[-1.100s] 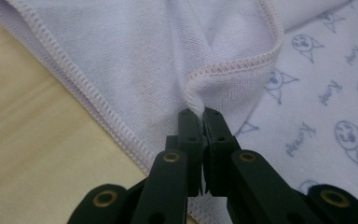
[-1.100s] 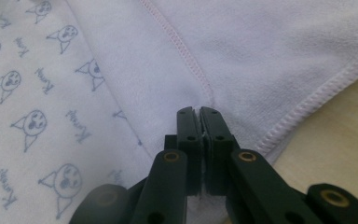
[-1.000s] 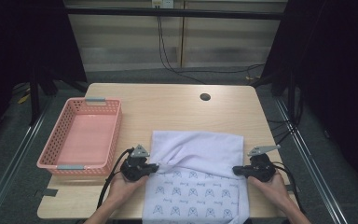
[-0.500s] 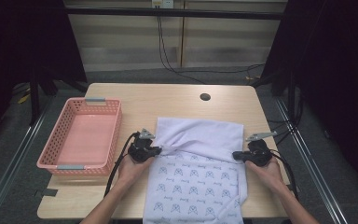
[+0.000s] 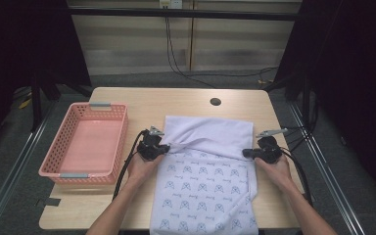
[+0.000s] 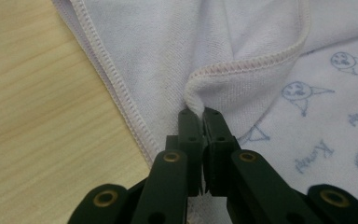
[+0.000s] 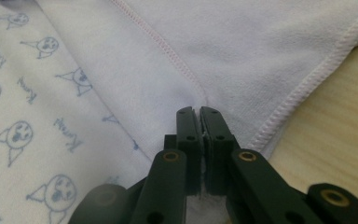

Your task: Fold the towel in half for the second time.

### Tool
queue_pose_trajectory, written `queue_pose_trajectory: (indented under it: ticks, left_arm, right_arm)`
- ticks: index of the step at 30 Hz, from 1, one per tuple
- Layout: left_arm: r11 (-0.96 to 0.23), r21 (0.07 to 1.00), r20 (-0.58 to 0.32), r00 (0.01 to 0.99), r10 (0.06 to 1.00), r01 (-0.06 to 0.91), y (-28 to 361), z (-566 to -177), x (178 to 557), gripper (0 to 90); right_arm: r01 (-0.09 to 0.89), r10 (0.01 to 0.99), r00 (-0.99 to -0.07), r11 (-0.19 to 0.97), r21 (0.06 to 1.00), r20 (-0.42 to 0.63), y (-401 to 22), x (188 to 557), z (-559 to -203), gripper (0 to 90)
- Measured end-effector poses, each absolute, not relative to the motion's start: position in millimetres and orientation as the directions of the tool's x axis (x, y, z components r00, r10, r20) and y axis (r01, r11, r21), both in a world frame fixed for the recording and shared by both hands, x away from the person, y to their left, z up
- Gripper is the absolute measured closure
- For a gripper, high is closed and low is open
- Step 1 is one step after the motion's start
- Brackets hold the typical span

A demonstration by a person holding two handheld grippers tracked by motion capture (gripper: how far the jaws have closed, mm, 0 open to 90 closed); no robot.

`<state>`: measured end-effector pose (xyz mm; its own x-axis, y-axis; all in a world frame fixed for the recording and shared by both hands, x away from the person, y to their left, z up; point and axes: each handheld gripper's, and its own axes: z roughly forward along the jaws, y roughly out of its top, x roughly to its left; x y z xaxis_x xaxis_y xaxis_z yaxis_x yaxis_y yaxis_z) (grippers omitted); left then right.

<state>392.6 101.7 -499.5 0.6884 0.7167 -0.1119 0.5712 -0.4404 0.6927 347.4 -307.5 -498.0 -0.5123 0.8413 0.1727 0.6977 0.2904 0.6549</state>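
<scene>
Both grippers have carried the folded-over edge of the cloth farther up the table than half a second ago, so more of the printed side lies uncovered below them.

The cloth, a pale lilac terry towel (image 5: 208,161) with a small blue cartoon-face print on one side, lies spread on the light wooden table (image 5: 142,103), its near end hanging over the front edge. Its upper part is folded over, plain side up, and the fold line runs between the two grippers.

The left gripper (image 5: 162,148) sits at the towel's left edge, held in the person's left hand (image 5: 142,165). In the left gripper view its black jaws are pressed together on a pinched bit of the towel's stitched hem (image 6: 196,103).

The right gripper (image 5: 247,153) sits at the towel's right edge, held in the right hand (image 5: 274,169). In the right gripper view its jaws are closed on the towel near the seamed border (image 7: 200,105), with bare wood just beside it.

A pink plastic lattice basket (image 5: 58,161) stands on the table left of the towel, apart from it.
</scene>
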Motion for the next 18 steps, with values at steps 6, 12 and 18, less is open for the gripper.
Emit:
queue_pose_trajectory:
  ticks: [6,12,18]
  left_arm:
    - [-0.439,0.689,-0.102,0.677,0.729,0.577,102.3,-499.3,400.3,87.5]
    - [-0.411,0.7,-0.11,0.658,0.745,0.583,102.6,-500.6,405.5,87.4]
    - [-0.422,0.695,-0.094,0.655,0.749,0.582,101.8,-500.1,414.6,87.4]
  right_arm:
    - [0.698,0.847,-0.502,0.278,0.66,0.174,-306.3,359.2,-499.0,87.4]
    - [0.694,0.851,-0.494,0.26,0.671,0.18,-306.3,369.1,-500.8,87.3]
    - [0.694,0.857,-0.483,0.252,0.674,0.177,-305.6,381.4,-501.3,87.3]
